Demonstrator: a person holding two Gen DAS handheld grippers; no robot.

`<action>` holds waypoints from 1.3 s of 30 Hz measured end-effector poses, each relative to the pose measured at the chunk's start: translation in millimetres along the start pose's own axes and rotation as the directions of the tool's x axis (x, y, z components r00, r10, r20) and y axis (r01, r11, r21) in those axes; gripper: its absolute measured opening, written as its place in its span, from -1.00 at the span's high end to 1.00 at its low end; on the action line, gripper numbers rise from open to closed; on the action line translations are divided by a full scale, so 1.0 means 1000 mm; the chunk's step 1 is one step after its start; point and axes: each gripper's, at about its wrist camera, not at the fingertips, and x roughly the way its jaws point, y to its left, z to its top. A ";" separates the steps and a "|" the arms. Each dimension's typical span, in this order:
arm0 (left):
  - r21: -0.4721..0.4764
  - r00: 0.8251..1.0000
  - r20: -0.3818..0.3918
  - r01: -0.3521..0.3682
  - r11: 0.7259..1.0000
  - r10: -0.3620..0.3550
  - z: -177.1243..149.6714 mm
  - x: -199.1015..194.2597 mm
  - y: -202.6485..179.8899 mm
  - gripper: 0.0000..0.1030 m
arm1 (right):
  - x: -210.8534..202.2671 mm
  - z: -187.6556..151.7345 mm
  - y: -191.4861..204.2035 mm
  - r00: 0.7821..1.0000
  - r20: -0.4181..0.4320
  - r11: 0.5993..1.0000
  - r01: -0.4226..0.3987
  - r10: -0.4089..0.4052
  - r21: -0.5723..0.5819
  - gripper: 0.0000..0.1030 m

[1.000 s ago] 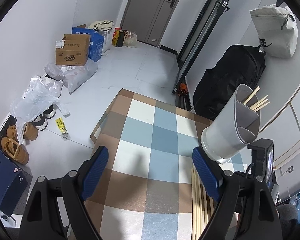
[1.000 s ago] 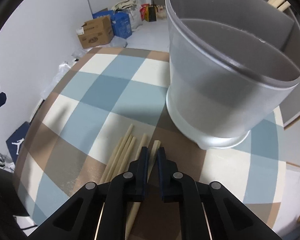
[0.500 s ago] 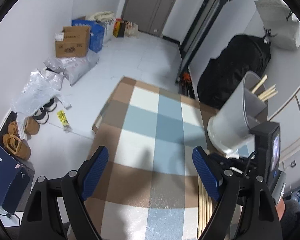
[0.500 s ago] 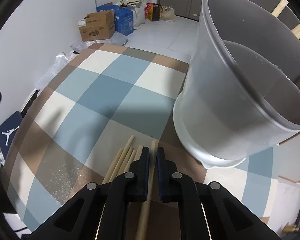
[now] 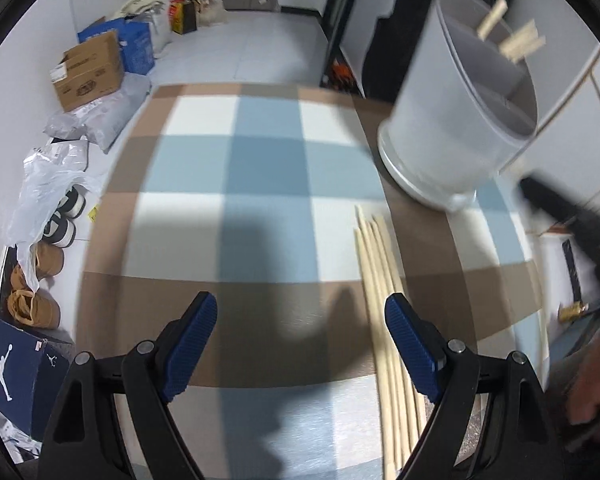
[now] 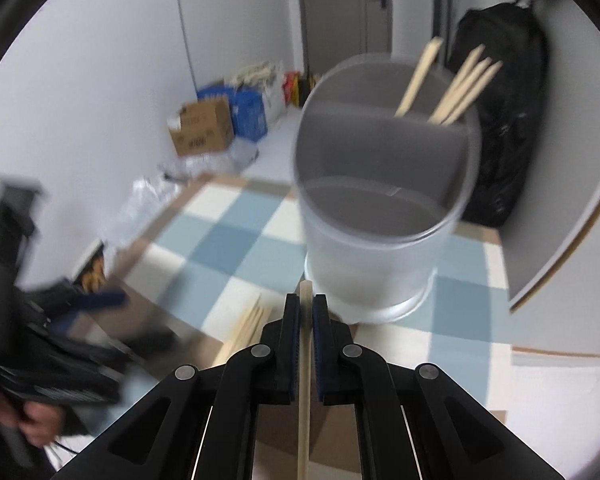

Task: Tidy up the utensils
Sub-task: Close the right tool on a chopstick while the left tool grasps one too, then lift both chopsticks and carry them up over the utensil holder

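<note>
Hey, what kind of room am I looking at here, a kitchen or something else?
Probably a lived-in home room or entryway, not clearly a kitchen. A small table with a checked cloth stands on pale floor tile, shoes lie along the wall, and a cardboard box sits near a door.

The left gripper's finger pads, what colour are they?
The pads are blue with a ribbed surface, on black arms. The left wrist view shows them best.
</note>
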 end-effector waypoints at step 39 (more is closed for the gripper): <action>0.026 0.991 -0.025 -0.130 0.991 0.130 0.006 0.018 -0.011 -0.56 | -0.064 0.003 -0.053 0.972 0.217 0.971 -0.137 0.093 0.195 0.89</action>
